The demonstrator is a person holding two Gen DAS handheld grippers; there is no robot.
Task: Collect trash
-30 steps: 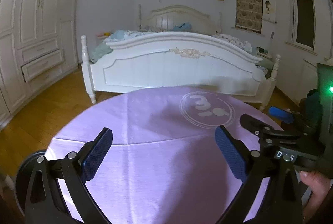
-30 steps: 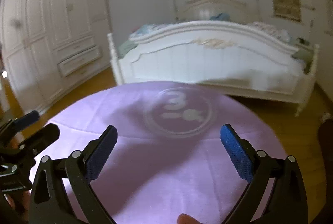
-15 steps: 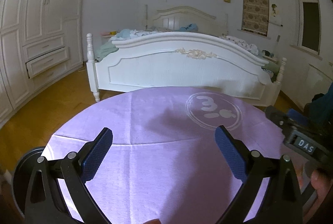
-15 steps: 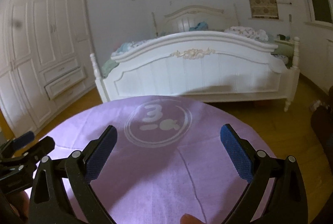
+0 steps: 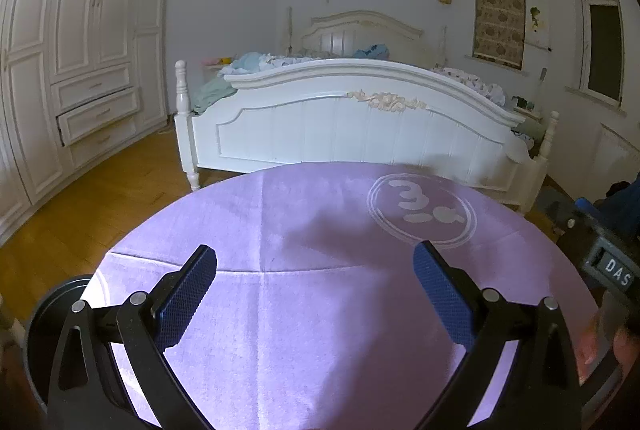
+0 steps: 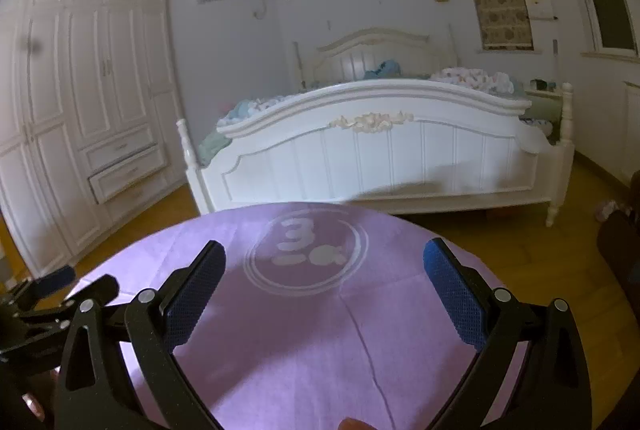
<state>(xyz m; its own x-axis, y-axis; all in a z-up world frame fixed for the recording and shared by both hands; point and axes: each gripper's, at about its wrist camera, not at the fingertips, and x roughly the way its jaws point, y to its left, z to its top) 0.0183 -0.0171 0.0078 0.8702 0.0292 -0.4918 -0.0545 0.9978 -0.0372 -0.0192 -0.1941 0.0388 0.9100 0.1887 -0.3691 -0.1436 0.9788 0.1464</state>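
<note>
Both claws hang over a round tabletop [image 5: 320, 310] under a purple cloth: the left claw [image 5: 316, 286] and the right claw [image 6: 324, 282] each have their blue pads spread wide with nothing between them. No trash shows on the tabletop or the floor [image 5: 100, 198] in either view, so the thing to collect is out of sight, perhaps elsewhere in the room. The risk, as I judge it, is wasted searching, or a claw snagging and dragging the loose creased cloth if it dips low. The dim light could also hide small scraps. A white bed [image 5: 360, 126] stands beyond the tabletop, a wardrobe [image 5: 80, 50] at far left. Readable marks: a circled "3" logo [image 6: 306, 250] on the cloth, and "DAS" on the right claw's body [image 5: 612, 272].
</note>
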